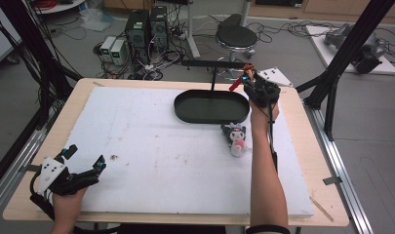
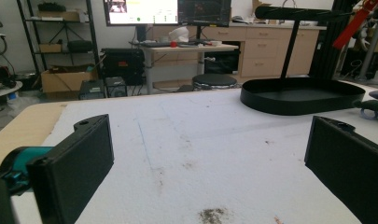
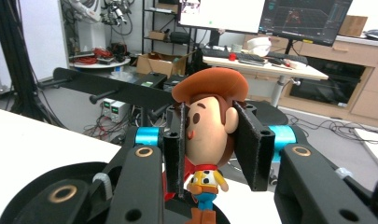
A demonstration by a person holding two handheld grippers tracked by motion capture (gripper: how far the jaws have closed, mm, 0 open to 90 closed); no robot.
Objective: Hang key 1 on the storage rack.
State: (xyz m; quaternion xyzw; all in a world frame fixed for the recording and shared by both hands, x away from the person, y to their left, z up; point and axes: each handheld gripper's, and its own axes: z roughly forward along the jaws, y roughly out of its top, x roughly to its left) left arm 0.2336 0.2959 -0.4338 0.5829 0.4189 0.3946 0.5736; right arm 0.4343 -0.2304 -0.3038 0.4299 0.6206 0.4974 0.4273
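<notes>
In my right gripper (image 3: 210, 140) I have a cowboy figurine (image 3: 207, 135) with a brown hat, clamped by the head between my two black pads, its body dangling below them. From the high view, my right hand (image 1: 260, 92) holds it up near the far right end of the black oval tray (image 1: 210, 107), just above the tray's rim, with a bit of the toy's red showing at the gripper's tip. So the pick-up looks done; what remains, I judge, is to bring the toy over the tray's floor, lower it and let go.

A second toy, a black-and-white plush doll (image 1: 235, 138) with pink at its front, lies on the white foam mat (image 1: 151, 151) just in front of the tray, untouched. It probably goes in next.

My left gripper (image 1: 83, 165) rests at the near left corner of the mat, jaws spread wide with nothing between them, well apart from both toys.
</notes>
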